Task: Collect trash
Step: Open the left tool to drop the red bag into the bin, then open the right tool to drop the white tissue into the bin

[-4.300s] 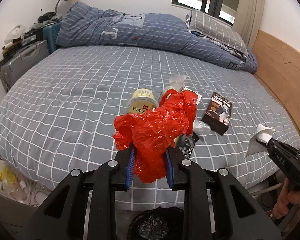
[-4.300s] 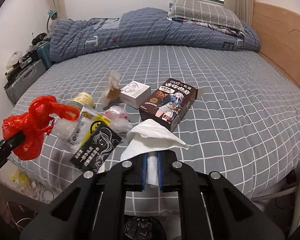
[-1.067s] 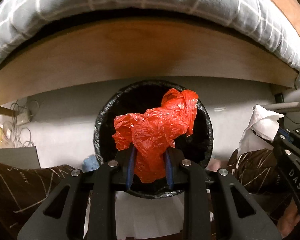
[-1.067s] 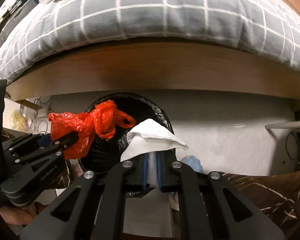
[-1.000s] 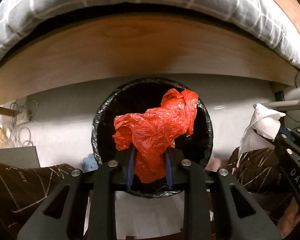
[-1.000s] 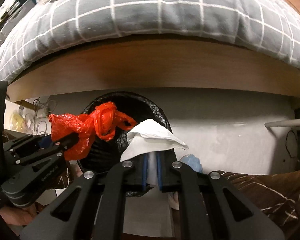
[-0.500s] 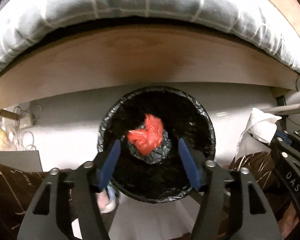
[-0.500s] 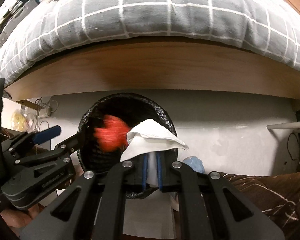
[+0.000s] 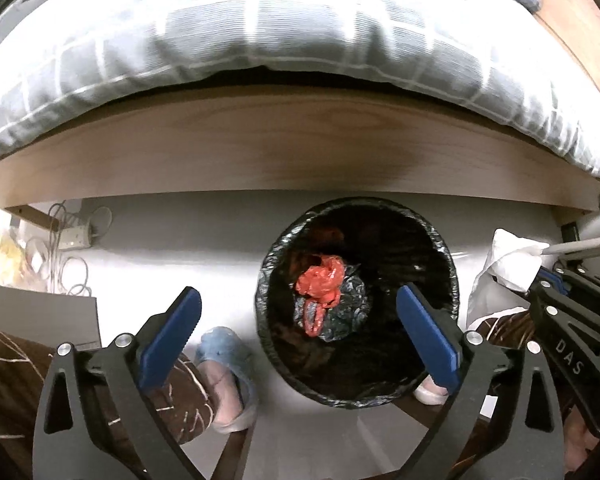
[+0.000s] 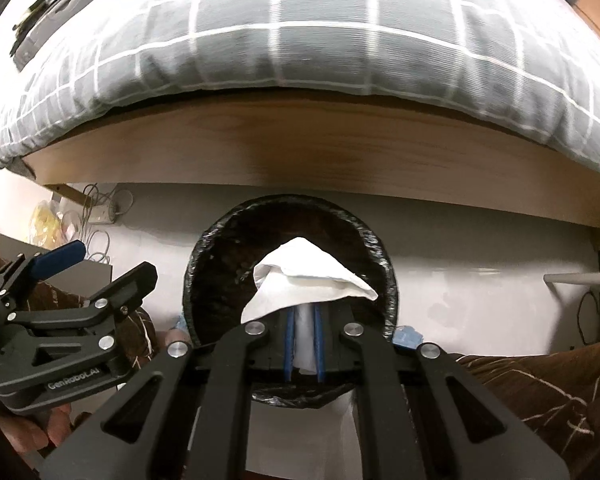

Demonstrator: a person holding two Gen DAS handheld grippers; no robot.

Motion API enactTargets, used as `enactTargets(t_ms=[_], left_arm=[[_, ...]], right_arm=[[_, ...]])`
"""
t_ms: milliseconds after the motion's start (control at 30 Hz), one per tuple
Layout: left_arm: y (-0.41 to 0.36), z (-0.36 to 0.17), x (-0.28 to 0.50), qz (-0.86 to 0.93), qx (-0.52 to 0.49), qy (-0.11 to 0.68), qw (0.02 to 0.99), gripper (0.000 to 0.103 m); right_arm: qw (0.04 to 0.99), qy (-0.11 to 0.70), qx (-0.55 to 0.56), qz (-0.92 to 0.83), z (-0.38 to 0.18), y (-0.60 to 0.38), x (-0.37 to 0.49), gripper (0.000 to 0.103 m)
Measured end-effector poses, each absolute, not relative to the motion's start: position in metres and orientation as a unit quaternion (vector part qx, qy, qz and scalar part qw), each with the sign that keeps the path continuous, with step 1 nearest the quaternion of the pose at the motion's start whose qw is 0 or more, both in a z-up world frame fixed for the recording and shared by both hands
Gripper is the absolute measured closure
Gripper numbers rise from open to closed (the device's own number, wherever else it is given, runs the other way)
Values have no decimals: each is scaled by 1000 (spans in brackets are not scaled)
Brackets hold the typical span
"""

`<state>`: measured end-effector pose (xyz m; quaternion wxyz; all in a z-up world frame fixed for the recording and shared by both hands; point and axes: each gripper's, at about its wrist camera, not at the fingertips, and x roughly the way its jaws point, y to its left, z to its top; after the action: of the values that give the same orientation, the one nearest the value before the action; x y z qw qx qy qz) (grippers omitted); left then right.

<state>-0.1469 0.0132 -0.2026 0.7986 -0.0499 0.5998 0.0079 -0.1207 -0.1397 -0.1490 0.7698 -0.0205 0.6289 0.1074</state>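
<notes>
Jaws spreading wide, left gripper (image 9: 296, 320) has just been opening, nothing between them; red bag (image 9: 320, 286) lying in bin (image 9: 268, 280). Right gripper (image 10: 302, 320) is clamping tissue (image 10: 308, 276).

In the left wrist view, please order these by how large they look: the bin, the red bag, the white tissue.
Largest to smallest:
1. bin
2. white tissue, though it hangs nearer the camera, which enlarges it
3. red bag, lying deep in the bin, so it looks smaller

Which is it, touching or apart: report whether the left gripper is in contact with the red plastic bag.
Apart. The left wrist view shows the left gripper with jaws just opened wide, empty, and the red plastic bag lying at the bottom of the bin below them.
</notes>
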Motion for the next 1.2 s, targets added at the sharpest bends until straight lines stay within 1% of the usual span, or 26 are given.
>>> enactTargets(t_ms=[300,333,467,500,567,633,733,767,833,967,1000,1200], left_arm=[[42,-204,-153,28,-62,598,798,6],[44,-204,-154,29,-61,598,799,6],[45,-202,-155,33,-59,595,801,6],[46,-201,-155,33,-60,594,801,6],[45,-200,-154,32,-62,592,803,6],[45,-201,-154,32,-64,593,802,6],[44,-200,-154,31,-63,592,803,6],[44,-199,-155,32,-61,590,804,6],[46,-198,-154,32,-62,589,805,6],[47,-193,-156,34,-60,584,809,6],[48,-191,-156,35,-59,583,810,6],[49,-182,-160,38,-59,575,815,6]], right_arm=[[762,637,-31,110,-154,-121,-121,95],[762,637,-34,107,-155,-119,-122,93],[761,640,-37,103,-159,-117,-122,91],[762,639,-38,102,-159,-118,-122,84],[765,635,-39,98,-159,-118,-123,73],[767,633,-41,97,-159,-119,-123,63],[768,632,-46,92,-160,-121,-123,53],[769,631,-46,91,-160,-121,-123,51],[772,628,-47,88,-158,-122,-123,39],[776,623,-50,87,-156,-123,-122,29],[777,621,-52,85,-155,-122,-122,25],[786,611,-52,82,-148,-125,-123,18]])
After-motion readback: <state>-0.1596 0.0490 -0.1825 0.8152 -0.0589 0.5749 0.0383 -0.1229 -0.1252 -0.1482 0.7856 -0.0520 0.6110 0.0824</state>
